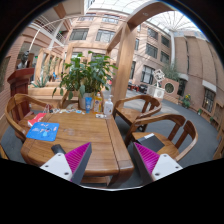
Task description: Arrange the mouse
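My gripper (112, 152) is open and empty, its two magenta pads (77, 157) wide apart, held above the near end of a long wooden table (88, 135). The table's near right corner lies between and just ahead of the fingers. I cannot make out a mouse on the table. A small pale object (149, 135) lies on the seat of the wooden chair to the right; what it is I cannot tell.
On the table are a blue booklet (43, 130), a red item (35, 118), a potted plant (88, 72) and two bottles (106, 102) at the far end. Wooden armchairs (172, 132) stand on the right and another (18, 110) on the left.
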{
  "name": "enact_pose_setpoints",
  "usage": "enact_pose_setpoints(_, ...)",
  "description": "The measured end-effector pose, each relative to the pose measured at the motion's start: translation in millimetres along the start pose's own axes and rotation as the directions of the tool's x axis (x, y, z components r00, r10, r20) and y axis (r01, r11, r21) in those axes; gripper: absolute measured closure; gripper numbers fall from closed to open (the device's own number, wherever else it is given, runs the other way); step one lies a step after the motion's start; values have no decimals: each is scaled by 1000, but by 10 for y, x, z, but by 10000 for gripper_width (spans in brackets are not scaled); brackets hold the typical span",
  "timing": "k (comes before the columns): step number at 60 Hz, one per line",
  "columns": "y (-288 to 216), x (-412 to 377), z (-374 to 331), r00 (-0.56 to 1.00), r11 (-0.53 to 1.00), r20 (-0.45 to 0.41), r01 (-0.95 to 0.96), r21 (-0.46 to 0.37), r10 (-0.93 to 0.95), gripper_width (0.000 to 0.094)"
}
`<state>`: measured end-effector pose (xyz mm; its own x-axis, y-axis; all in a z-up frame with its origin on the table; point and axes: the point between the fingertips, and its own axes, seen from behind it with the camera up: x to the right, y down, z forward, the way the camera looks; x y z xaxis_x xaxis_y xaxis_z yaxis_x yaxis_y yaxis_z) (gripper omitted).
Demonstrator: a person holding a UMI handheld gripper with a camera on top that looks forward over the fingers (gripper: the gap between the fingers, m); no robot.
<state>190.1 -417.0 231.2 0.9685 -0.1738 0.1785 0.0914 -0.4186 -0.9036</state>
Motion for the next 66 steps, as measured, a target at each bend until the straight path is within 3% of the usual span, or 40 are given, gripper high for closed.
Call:
enact_pose_setpoints(16,921,-488,195,997,990,74,23,-141,-12,85)
enact_pose_setpoints(28,1593,-1400,416,973,970,227,28,-242,28,80)
enact_pose_setpoints(40,1595,-2132,844,948,973,317,63,-223,11,80)
enact_pose_setpoints(66,1397,-2761,1774,935,973,352,106,-203,-28,83)
